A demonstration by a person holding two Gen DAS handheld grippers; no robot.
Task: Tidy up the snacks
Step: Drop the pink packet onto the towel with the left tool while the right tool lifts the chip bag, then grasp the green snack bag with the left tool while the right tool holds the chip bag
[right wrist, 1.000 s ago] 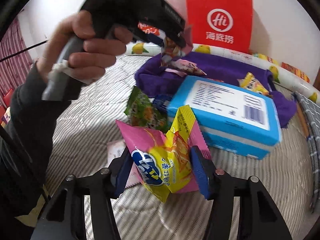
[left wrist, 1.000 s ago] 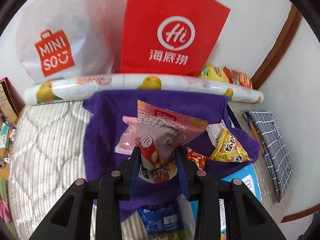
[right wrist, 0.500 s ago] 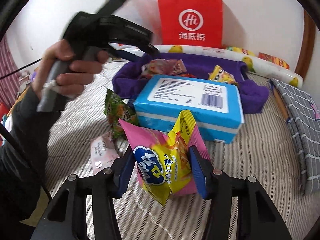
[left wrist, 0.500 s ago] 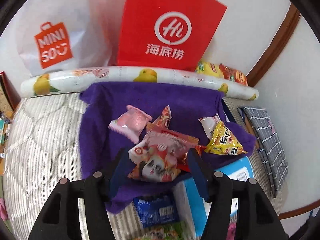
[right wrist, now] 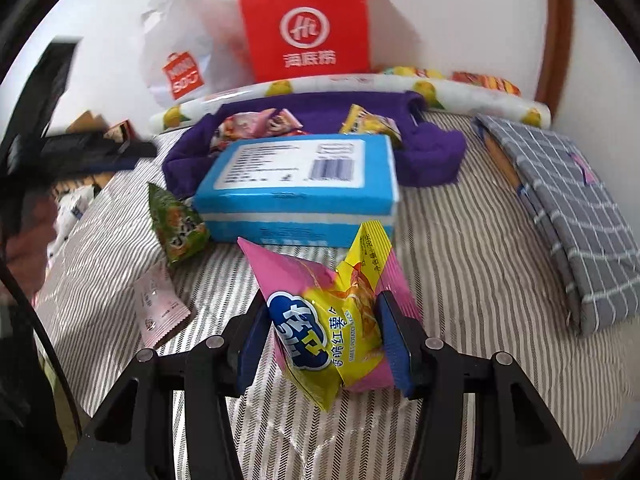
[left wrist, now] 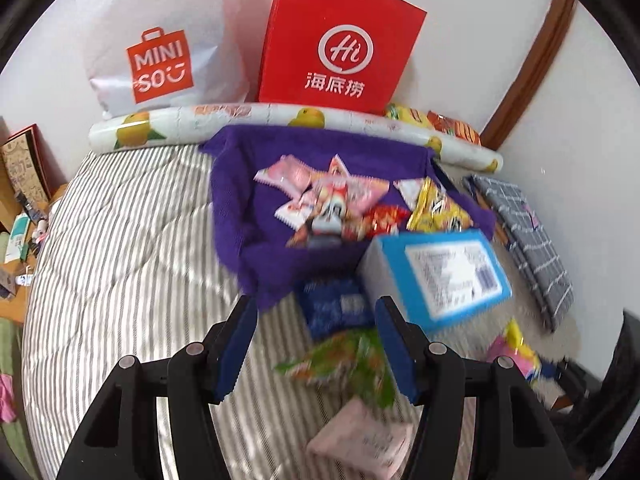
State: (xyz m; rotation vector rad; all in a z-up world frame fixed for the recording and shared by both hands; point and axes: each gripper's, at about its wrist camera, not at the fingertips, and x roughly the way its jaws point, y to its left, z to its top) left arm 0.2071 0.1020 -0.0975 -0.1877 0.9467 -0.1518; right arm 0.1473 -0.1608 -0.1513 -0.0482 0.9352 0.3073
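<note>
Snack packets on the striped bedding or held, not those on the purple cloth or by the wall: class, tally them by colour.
Green packet: 1
Blue packet: 1
Pale pink packet: 1
Pink-and-yellow packet, in right gripper: 1
Total: 4

I see the bed cover as a soft, matt quilted cloth with thin stripes, and the purple cloth on it looks thick and fuzzy, like a towel, while the grey checked fabric looks flat and woven. The snack packet between my right gripper pads is glossy, crinkled plastic foil, the green packet shines the same way, and the blue box looks like smooth cardboard with a paper label. The red bag is stiff matt paper, the white bag looks like thin soft plastic, the fruit-printed roll is shiny, and both grippers are matt black plastic with small metal screws.
</note>
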